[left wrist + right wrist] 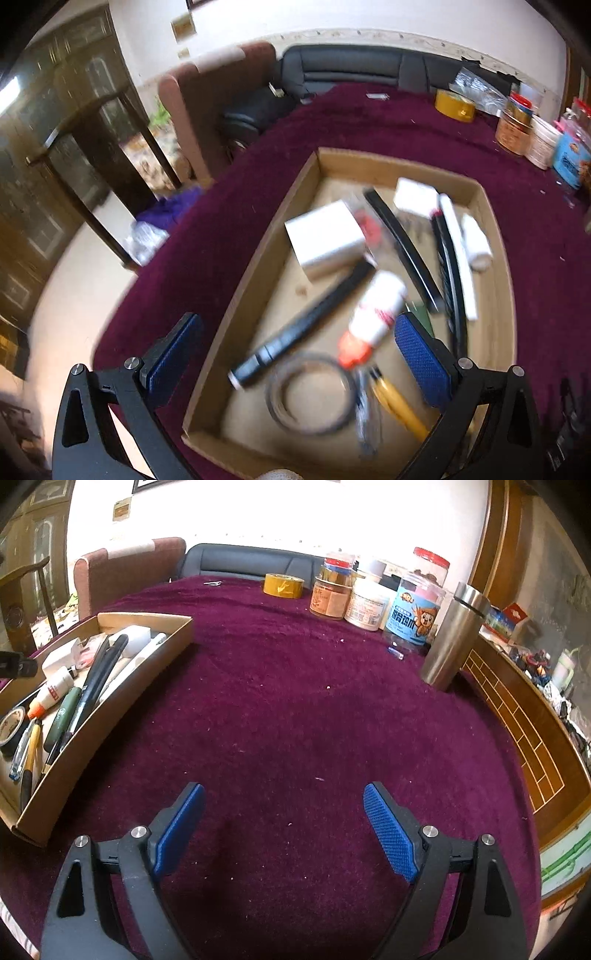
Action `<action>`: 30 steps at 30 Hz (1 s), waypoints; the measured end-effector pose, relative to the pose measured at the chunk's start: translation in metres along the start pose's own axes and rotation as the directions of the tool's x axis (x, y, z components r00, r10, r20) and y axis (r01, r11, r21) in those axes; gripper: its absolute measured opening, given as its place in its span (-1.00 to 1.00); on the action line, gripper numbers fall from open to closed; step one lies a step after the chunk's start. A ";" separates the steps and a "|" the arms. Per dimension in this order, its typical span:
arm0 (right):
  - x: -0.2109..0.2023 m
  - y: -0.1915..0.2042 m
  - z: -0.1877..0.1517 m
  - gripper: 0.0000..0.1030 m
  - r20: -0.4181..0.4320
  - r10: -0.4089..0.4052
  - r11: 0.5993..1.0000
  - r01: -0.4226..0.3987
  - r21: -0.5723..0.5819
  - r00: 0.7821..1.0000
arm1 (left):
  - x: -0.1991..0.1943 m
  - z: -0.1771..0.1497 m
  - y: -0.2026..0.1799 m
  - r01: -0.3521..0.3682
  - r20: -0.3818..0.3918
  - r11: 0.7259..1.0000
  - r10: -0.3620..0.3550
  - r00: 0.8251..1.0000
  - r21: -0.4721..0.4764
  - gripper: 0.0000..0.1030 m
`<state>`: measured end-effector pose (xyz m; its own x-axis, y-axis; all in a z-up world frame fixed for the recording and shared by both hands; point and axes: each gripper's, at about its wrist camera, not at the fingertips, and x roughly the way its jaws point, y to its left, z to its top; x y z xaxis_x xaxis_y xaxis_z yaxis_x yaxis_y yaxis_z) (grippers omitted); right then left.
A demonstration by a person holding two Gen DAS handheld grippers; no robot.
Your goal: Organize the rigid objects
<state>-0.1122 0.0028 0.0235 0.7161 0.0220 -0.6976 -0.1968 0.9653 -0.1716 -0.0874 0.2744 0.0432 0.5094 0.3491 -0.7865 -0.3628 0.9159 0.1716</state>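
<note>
The left claw (pixel 299 341) is hovering released over the cardboard tray (pixel 258 258); the right claw (pixel 284 808), also released, is hanging over bare desk (pixel 295 701), tray at its left edge.

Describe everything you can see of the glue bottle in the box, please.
The glue bottle is small, with a white body that looks like plastic, a red printed label and an orange cap, which is on. It lies on its side in the cardboard box, cap toward the tape roll. A black tube lies right beside it; whether they touch is unclear. The left view is blurred, so the print cannot be read. Neither gripper touches it.
</note>
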 end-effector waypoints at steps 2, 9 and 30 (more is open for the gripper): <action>-0.001 -0.001 0.000 0.71 0.003 0.000 1.000 0.000 0.002 1.000 | 0.013 0.006 -0.003 -0.123 0.021 0.992 0.122 0.992 0.042 0.98; 0.000 -0.003 -0.001 0.71 -0.004 0.020 1.000 -0.020 0.015 1.000 | 0.035 -0.006 -0.023 -0.253 -0.004 0.946 0.259 0.966 0.204 0.95; -0.025 0.016 0.005 0.71 0.069 0.092 0.996 -0.092 -0.006 0.993 | -0.035 -0.027 -0.023 0.010 0.089 0.998 -0.016 0.996 0.067 0.97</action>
<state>-0.1296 0.0195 0.0413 0.7397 0.1286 -0.6606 -0.2659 0.9576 -0.1113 -0.1182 0.2360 0.0510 0.5822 0.3511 -0.7334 -0.3051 0.9304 0.2032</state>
